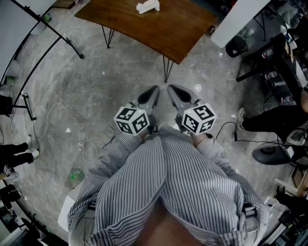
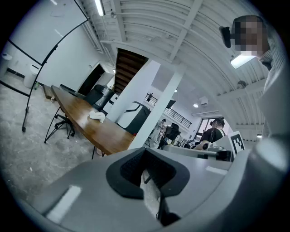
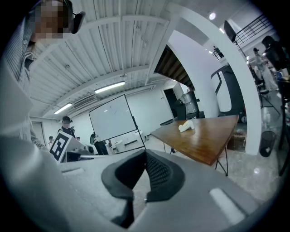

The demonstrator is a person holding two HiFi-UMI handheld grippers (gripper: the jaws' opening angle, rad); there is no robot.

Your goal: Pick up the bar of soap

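In the head view, you stand back from the wooden table, and the small white object on its far part is, as I judge it, the bar of soap. It is well apart from both tools. Your left gripper and right gripper sit side by side just in front of your chest, over the stone floor. Step up to the table before you reach.

In the left gripper view, the jaws are pressed together with nothing between them, and the white object lies far off on the tabletop. Spread these jaws wide on the way in, not at the last instant.

In the right gripper view, the jaws also meet and hold nothing. The white object is small and irregular from here, so its long side cannot be made out. Choose one gripper, come in low and level, straddle the narrower sides, and close gently, since soap is likely to slip.
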